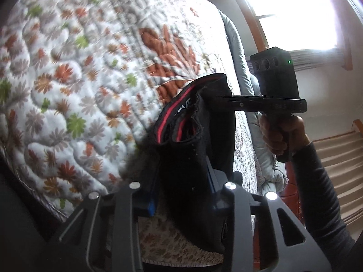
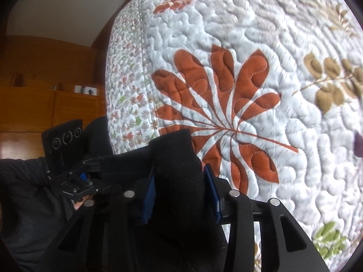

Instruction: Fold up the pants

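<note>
A: Item one, the pants (image 1: 195,136). Where do we have them?

B: Lifted off the bed, bunched black cloth with a red-striped waistband (image 1: 174,117) uppermost. We cannot tell whether any part still touches the quilt (image 1: 74,72).

A: Item two, the left gripper (image 1: 181,179).

B: Narrowed down on a thick wad of the pants; its blue pads (image 1: 151,206) sit either side of the cloth, so it is closed as far as the fabric allows.

A: Item three, the right gripper (image 2: 181,195).

B: Same condition in its own view: blue pads (image 2: 148,195) pressed against a hump of black cloth. From the left wrist view its fingers reach into the fabric just beside the waistband, held by our right hand (image 1: 281,136).

A: Why two holds so near each other?

B: We judge that both ends of the waistband are pinched so the garment hangs by its own weight and the legs drop straight, ready to be laid flat on the quilt for the fold.

A: Item four, surroundings.

B: Leaf-print quilt beneath, a grey blanket (image 1: 240,72) along its far edge, a bright window (image 1: 292,13), and a wooden cabinet (image 2: 45,104) on the other side.

A: Fold status?

B: Not yet begun, in our judgement; the cloth is still crumpled.
</note>
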The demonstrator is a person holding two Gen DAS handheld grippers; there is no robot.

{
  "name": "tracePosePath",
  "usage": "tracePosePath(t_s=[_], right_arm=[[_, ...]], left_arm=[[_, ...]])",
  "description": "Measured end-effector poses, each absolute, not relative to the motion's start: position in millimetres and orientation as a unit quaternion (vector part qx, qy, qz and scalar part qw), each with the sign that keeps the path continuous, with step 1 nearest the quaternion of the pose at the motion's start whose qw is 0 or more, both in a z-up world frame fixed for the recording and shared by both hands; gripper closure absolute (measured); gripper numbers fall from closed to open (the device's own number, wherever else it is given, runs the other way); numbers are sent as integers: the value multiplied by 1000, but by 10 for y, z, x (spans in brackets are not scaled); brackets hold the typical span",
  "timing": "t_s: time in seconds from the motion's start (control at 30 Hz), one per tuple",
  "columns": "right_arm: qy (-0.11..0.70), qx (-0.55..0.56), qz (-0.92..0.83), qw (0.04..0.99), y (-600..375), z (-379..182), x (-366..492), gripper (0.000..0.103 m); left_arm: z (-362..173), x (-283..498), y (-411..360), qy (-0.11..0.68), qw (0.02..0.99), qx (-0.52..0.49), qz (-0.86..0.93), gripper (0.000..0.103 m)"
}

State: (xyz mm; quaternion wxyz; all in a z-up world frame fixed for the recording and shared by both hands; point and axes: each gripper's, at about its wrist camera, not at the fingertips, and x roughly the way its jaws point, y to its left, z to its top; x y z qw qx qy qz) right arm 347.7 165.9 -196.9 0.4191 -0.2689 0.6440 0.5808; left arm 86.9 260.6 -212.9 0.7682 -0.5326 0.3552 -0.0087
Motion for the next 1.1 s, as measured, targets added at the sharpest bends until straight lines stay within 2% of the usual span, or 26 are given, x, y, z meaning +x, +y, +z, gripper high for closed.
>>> tracePosePath(t_s=[0.67, 1.1], right_arm=[[534, -324, 534, 569, 827, -522, 3039, 70], [497, -325, 482, 644, 147, 89, 2771, 71]], left_arm=[[-943, 855, 1968, 323, 857, -397, -56, 76], [-359, 832, 1405, 308, 889, -323, -103, 77]])
